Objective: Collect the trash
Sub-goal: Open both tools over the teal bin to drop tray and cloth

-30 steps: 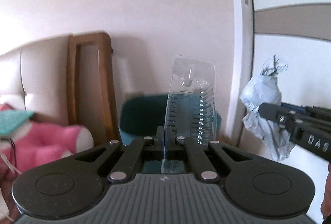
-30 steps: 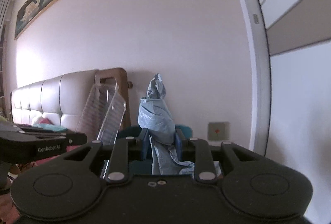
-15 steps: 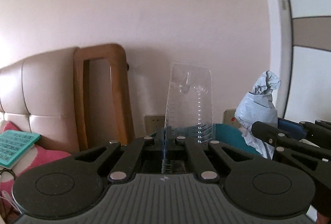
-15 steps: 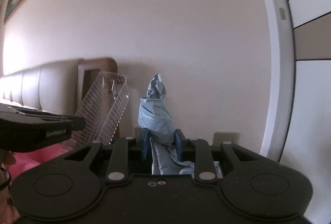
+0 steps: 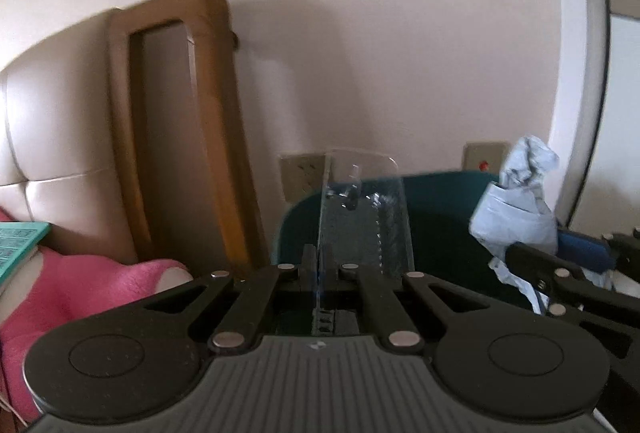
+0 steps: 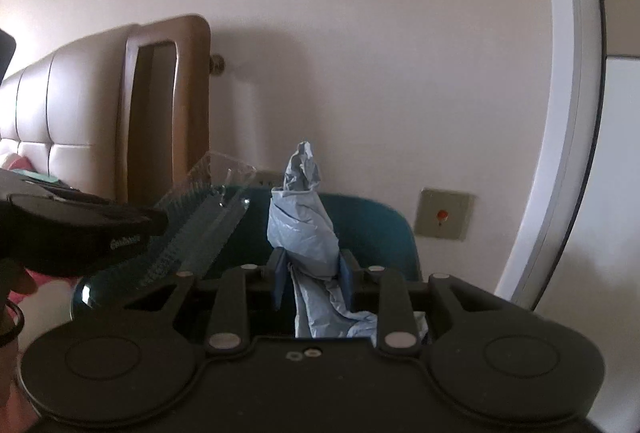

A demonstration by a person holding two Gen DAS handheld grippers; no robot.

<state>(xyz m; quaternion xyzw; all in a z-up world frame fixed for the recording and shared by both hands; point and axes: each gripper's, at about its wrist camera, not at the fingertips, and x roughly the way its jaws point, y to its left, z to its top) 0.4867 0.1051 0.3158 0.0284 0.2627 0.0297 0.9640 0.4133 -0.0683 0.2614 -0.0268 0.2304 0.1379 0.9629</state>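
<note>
As seen from the left wrist view, the left gripper (image 5: 319, 265) is closed on the near edge of a clear plastic tray (image 5: 364, 217), which stands upright between the fingers. That tray is thin, transparent, ribbed along one side, with a rounded top corner. Beyond it sits a teal bin (image 5: 440, 229), smooth-walled, its rim partly hidden by the tray. To the right, the right gripper (image 5: 532, 265) enters the frame clamped on a crumpled grey-blue bag (image 5: 520, 201), soft and wrinkled, twisted to a point at the top. At far left stand a curved wooden frame (image 5: 216, 137) and a padded cream headboard (image 5: 60, 121); a pink fleece blanket (image 5: 80, 289) lies near left. A wall socket (image 5: 300, 173) is mounted behind the bin.

From the right wrist view, the right gripper (image 6: 312, 277) is closed around the crumpled grey-blue bag (image 6: 304, 229), blue pads (image 6: 279, 273) pressing either side; the bag rises upright and trails loose toward the camera. The teal bin (image 6: 376, 233) lies directly behind it. At left, the left gripper (image 6: 160, 223) holds the clear plastic tray (image 6: 196, 229) tilted, over the bin's left rim. A grey wall plate with a red dot (image 6: 442, 219) sits right of the bin.
</note>
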